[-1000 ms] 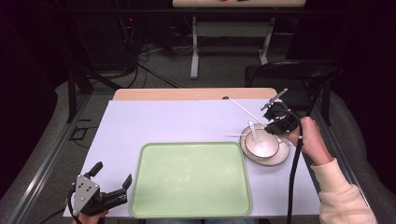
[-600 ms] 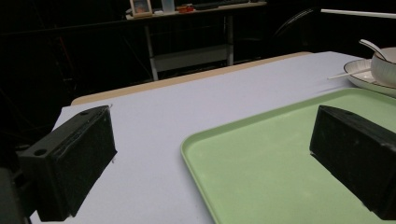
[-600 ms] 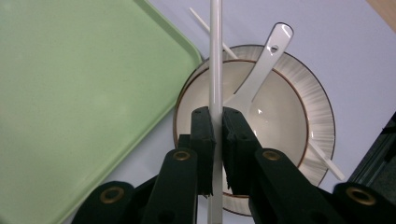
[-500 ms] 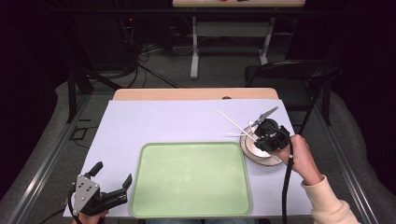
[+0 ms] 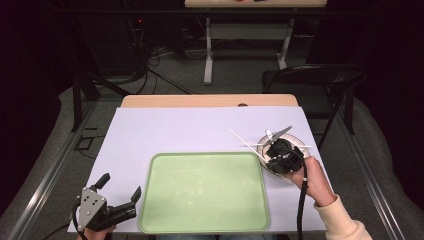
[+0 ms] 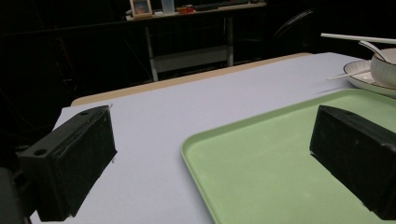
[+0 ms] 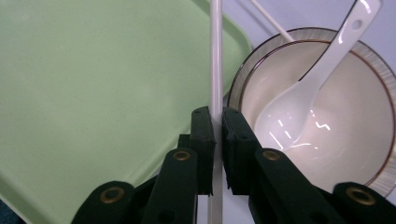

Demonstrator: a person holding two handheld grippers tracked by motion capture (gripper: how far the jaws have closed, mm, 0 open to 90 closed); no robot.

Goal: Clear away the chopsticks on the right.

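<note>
White chopstick [image 7: 215, 56] pinched by right gripper [image 7: 215, 140] over bowl [image 7: 355, 154] | left gripper [image 5: 119, 199] wide open, empty, beside tray [image 5: 200, 220]

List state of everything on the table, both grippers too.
Left gripper: open, empty, beside the tray.
Right gripper: shut on a white chopstick.
Green tray: empty, flat.
Bowl: upright on a plate, spoon inside.
Second chopstick: loose, by the bowl's rim.

Spoon [image 7: 303, 93] glossy white ceramic; tray [image 7: 93, 93] matt green plastic (smooth); bowl [image 7: 355, 121] glazed; chopstick [image 7: 215, 56] smooth.
</note>
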